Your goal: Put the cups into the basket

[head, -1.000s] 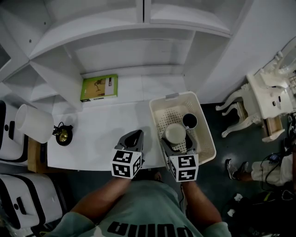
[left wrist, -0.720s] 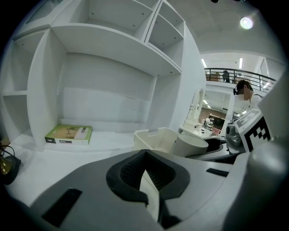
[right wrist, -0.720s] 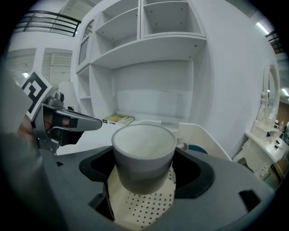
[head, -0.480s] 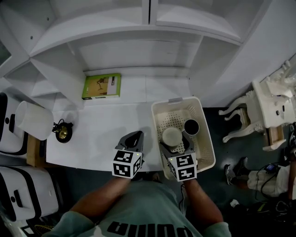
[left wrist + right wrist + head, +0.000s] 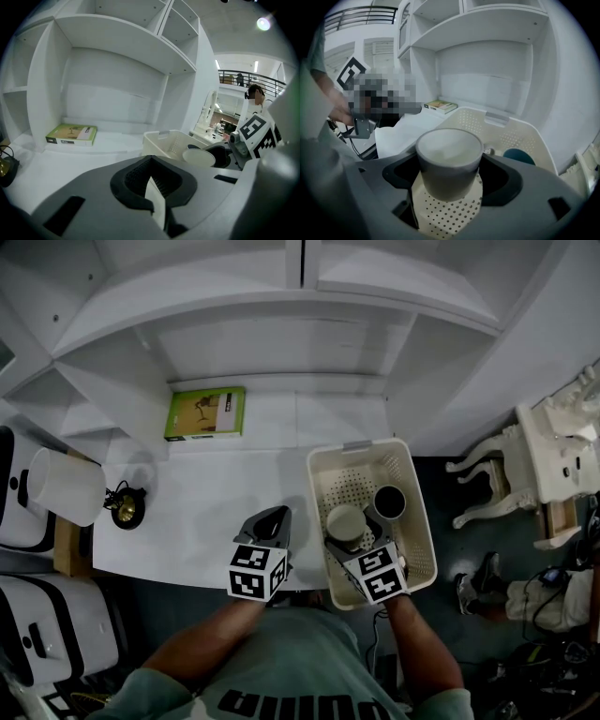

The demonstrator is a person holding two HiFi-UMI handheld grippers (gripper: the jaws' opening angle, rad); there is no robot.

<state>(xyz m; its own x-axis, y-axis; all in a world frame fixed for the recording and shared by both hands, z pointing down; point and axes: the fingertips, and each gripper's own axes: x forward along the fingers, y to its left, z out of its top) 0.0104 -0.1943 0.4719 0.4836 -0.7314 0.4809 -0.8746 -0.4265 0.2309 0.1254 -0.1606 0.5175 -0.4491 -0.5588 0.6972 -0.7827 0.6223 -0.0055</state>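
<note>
The right hand-held gripper [image 5: 450, 171] clasps the pale cup [image 5: 346, 519] upright, low inside the basket [image 5: 417, 531]. The left hand-held gripper [image 5: 151, 176] is closed and empty.

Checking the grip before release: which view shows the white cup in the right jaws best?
The right gripper view: the white cup fills the centre, upright between the jaws over the basket. The head view shows only its top; the left gripper view, just its rim.
</note>
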